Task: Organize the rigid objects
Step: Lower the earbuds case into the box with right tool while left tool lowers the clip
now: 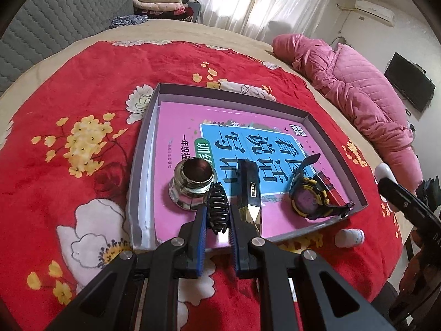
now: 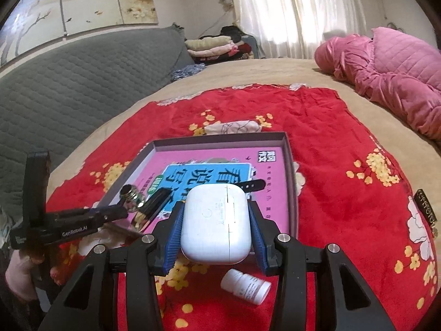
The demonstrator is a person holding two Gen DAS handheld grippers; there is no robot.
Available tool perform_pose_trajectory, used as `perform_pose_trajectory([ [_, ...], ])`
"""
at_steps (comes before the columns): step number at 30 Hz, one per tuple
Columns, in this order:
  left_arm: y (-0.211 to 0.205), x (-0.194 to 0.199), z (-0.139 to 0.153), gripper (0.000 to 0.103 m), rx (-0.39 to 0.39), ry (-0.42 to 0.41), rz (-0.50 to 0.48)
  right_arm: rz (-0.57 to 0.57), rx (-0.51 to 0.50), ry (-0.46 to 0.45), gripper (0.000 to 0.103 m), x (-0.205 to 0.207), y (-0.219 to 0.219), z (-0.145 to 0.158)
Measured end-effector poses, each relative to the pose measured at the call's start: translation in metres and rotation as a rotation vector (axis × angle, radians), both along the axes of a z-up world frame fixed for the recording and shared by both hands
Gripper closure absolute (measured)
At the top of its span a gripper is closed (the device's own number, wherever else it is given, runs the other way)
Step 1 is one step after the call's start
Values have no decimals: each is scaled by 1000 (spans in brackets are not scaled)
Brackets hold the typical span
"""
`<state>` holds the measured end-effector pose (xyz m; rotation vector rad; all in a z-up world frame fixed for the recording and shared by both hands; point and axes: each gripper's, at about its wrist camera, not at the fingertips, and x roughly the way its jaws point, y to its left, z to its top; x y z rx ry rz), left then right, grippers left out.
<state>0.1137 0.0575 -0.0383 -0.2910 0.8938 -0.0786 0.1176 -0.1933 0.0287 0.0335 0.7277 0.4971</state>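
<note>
A shallow grey box lid (image 1: 143, 138) lies on the red flowered blanket, with a pink book (image 1: 179, 121) flat inside it. On the book sit a glass ink bottle (image 1: 191, 184), a black-and-gold rectangular case (image 1: 249, 190) and a yellow-and-black wristwatch (image 1: 310, 198). My left gripper (image 1: 217, 215) is shut on a black hair claw clip (image 1: 217, 207), held over the lid's near edge. In the right wrist view my right gripper (image 2: 216, 215) is shut on a white earbud case (image 2: 216, 220), above the blanket in front of the box lid (image 2: 292, 165). My left gripper (image 2: 121, 211) reaches in from the left.
A small white pill bottle (image 2: 245, 287) lies on the blanket just in front of the lid, also in the left wrist view as the pill bottle (image 1: 350, 237). A pink quilted jacket (image 1: 352, 91) lies at the bed's far right. Folded clothes (image 2: 215, 45) are stacked behind the bed.
</note>
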Motion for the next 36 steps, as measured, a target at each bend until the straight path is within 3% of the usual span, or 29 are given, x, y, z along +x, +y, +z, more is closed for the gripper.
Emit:
perform_pose_trajectory([
  [16, 3, 11, -6, 88, -7, -10, -15, -10, -82, -24, 57, 13, 16, -5],
  [36, -3, 11, -6, 88, 44, -12, -32, 17, -120, 79, 57, 53, 44, -36],
])
